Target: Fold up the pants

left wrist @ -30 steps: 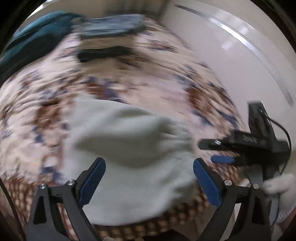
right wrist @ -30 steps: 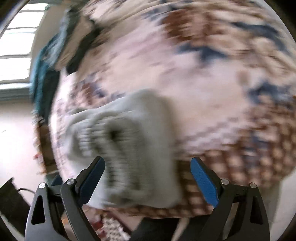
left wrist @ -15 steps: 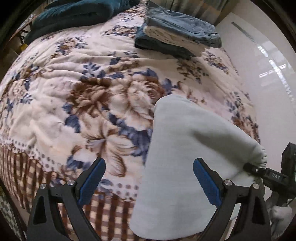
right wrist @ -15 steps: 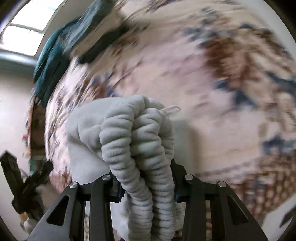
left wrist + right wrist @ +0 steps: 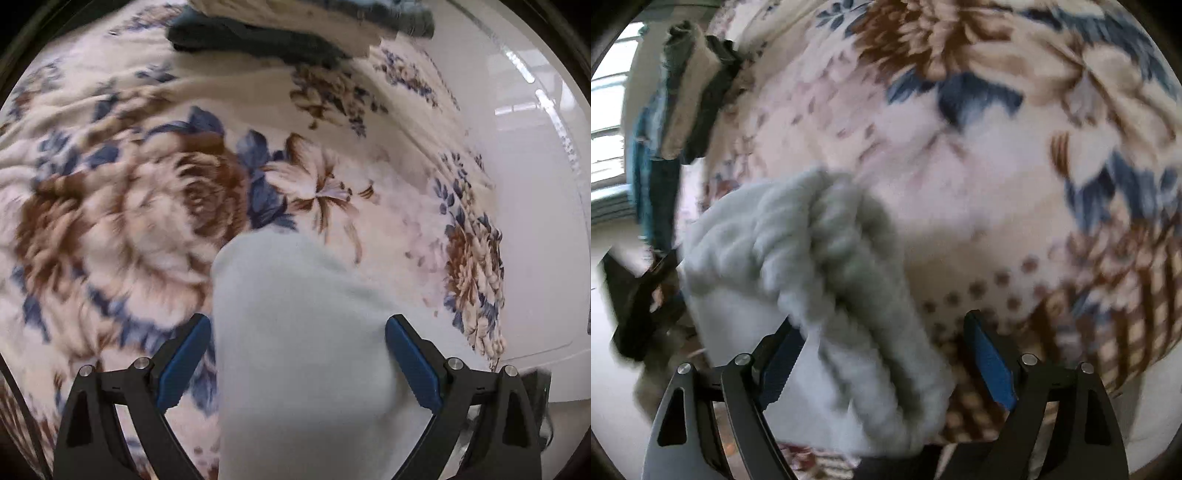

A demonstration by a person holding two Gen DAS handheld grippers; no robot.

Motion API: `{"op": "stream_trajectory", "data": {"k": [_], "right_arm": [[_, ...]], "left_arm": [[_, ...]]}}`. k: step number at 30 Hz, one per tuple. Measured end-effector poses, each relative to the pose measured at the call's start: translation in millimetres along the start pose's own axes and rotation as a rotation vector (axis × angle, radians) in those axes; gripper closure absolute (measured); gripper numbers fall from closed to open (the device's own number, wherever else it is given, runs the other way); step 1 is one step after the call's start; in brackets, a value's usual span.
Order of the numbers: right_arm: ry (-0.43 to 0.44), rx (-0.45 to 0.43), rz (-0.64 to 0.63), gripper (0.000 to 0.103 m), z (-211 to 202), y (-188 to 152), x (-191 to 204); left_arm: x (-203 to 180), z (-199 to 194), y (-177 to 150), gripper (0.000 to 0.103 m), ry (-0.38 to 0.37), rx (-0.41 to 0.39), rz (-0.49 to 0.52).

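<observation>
Left wrist view: left gripper (image 5: 298, 363) pointing steeply down at a floral blanket (image 5: 140, 206), blue pads spread wide; pale grey pants (image 5: 306, 354) lying folded on the blanket and filling the gap between the two fingers, cloth edge just beside the left pad and seemingly brushing the right pad, no pinch visible. Beyond the fingertips, far ahead at the top edge, a stack of folded clothes (image 5: 280, 33), blurred. Off to the right of the right finger, a glossy white surface (image 5: 532, 206) past the blanket's edge; a dark blurred shape low beside that finger, too unclear to identify

Right wrist view: right gripper (image 5: 884, 363) also angled down, jaws opening, pads apart; bunched ribbed waistband of the pants (image 5: 846, 280) sitting between the fingers, nearer the left pad and partly covering it, clear of the right pad, which shows bare over the checked border of the blanket (image 5: 997, 177). Rest of the pants spreading away to the left of the left finger. Further left of that finger, the left gripper (image 5: 639, 295) seen as a dark blurred shape at the pants' far edge. Ahead and to the upper left, the stack of folded clothes (image 5: 690, 103), with teal fabric (image 5: 642, 173) just beyond it by a bright window. Whole view smeared by motion
</observation>
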State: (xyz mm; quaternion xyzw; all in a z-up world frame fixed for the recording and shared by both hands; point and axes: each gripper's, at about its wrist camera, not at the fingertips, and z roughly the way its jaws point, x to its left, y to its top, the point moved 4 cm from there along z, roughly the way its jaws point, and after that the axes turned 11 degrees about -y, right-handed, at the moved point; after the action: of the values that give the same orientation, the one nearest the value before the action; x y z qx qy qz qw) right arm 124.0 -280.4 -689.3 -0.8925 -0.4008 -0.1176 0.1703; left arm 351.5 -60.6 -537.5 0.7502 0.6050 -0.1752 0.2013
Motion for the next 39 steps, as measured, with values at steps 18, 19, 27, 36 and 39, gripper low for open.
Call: {"op": "stream_trajectory", "data": {"k": [18,19,27,36,39], "right_arm": [[0.098,-0.029,-0.037,0.025,-20.6,49.8,35.6],[0.096,-0.011,-0.003,0.036,-8.5,63.5,41.6],[-0.069,0.107,0.061,0.030,4.7,85.3,27.8],[-0.122,-0.006,-0.658,0.015,-18.5,96.2,267.7],[-0.136,0.166,-0.716,0.016,37.1,105.0,324.3]], "left_arm": [[-12.3,-24.9,-14.8,0.005,-0.030,-0.001,0.036],[-9.4,-19.3,-19.3,0.005,-0.026,0.013,0.029],[3.3,-20.7,-65.8,0.005,-0.009,0.000,-0.003],[8.9,-63.8,-121.8,0.005,-0.030,-0.111,-0.092],[15.2,-47.9,-143.4,0.005,-0.051,-0.075,-0.129]]}}
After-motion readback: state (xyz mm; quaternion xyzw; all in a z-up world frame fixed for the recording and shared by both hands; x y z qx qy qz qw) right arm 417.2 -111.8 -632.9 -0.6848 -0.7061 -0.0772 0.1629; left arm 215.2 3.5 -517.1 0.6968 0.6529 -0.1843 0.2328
